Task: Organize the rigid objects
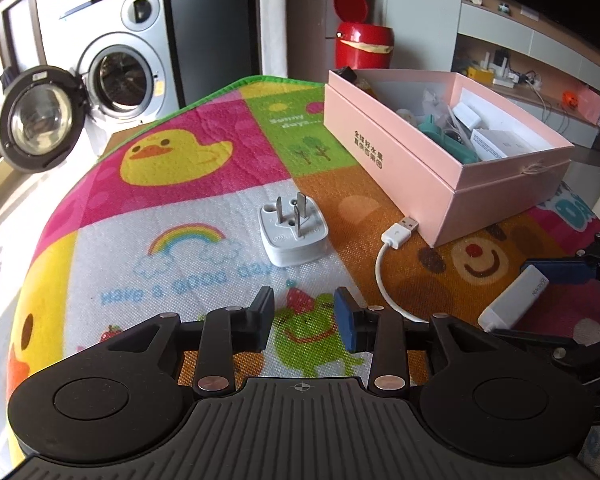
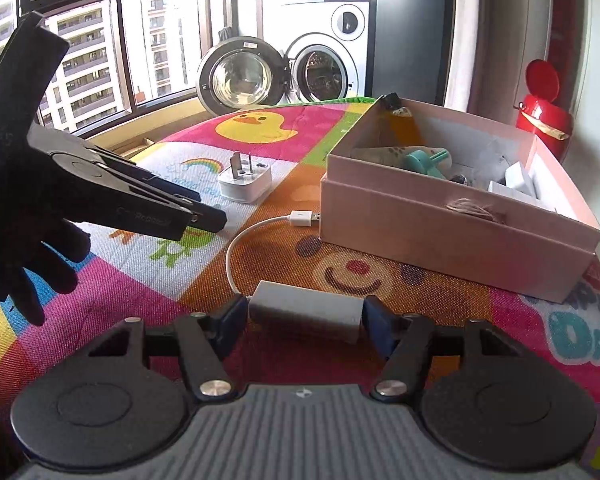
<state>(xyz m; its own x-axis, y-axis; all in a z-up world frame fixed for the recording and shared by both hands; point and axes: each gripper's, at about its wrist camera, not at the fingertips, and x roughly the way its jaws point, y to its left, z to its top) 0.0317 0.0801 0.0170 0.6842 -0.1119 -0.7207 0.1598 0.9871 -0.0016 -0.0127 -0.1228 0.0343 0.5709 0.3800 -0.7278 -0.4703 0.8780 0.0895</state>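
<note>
- Right two-finger black gripper (image 2: pixel 304 316): closed across the ends of a white rectangular plastic adapter block (image 2: pixel 305 314), blue pads touching both short faces; block low over the mat, contact with it not determinable; likely gripped for transfer into the box.
- White cable with USB plug (image 2: pixel 302 218): curving from the block's rear toward the box, plug end lying just beside the box wall; likely to trail during any lift.
- Left two-finger black gripper (image 1: pixel 305 316): spread apart, holding nothing, poised above the mat and aimed toward the plug adapter; probably next in line for pickup.
- White square plastic travel plug adapter (image 1: pixel 293 236): resting on the mat, metal prongs pointing up, apart from both grippers.
- Pink rectangular cardboard box (image 1: pixel 384 136): open-topped, seated in its lid, already containing white boxes and a teal item; apparent destination.
- Colourful cartoon-printed play mat (image 1: pixel 172 184): work surface beneath everything.
</note>
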